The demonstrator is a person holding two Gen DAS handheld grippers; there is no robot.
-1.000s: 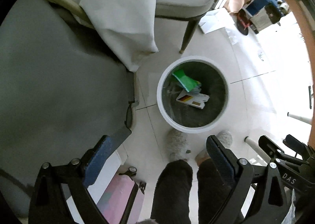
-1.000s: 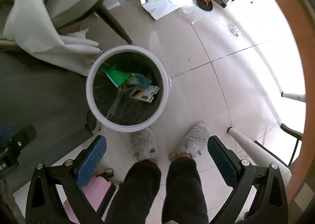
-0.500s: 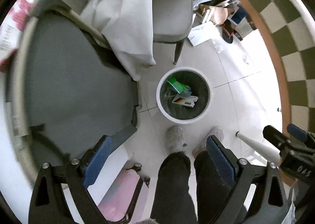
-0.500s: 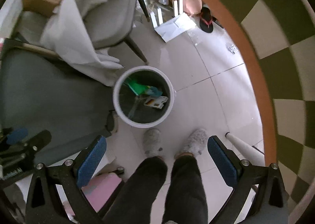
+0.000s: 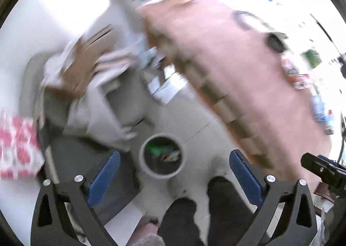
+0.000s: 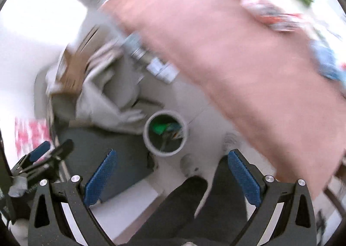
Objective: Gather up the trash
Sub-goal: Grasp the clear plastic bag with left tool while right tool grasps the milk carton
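Observation:
A round white bin [image 5: 161,156] stands on the floor far below, with green and white trash inside; it also shows in the right wrist view [image 6: 165,135]. My left gripper [image 5: 173,174] is open and empty, high above the bin. My right gripper [image 6: 172,173] is open and empty too. On the pink tabletop [image 5: 237,68] lie blurred items: a red-and-white wrapper [image 5: 297,75], a green piece [image 5: 311,58] and a blue-and-white packet [image 5: 322,111]. The wrapper [image 6: 274,17] and a blue packet [image 6: 326,62] show in the right wrist view. Both views are motion-blurred.
A grey chair draped with white cloth [image 5: 103,103] and a cardboard box [image 5: 86,59] stand left of the bin. The person's dark-trousered legs [image 5: 194,213] and grey slippers are below. The table edge has a checkered border [image 5: 216,94]. A red-patterned item [image 5: 15,144] is at far left.
Both grippers have risen well above the floor and tilted up. The bin has shrunk in view, and the pink tabletop with its items has come into sight. Both grippers stay open.

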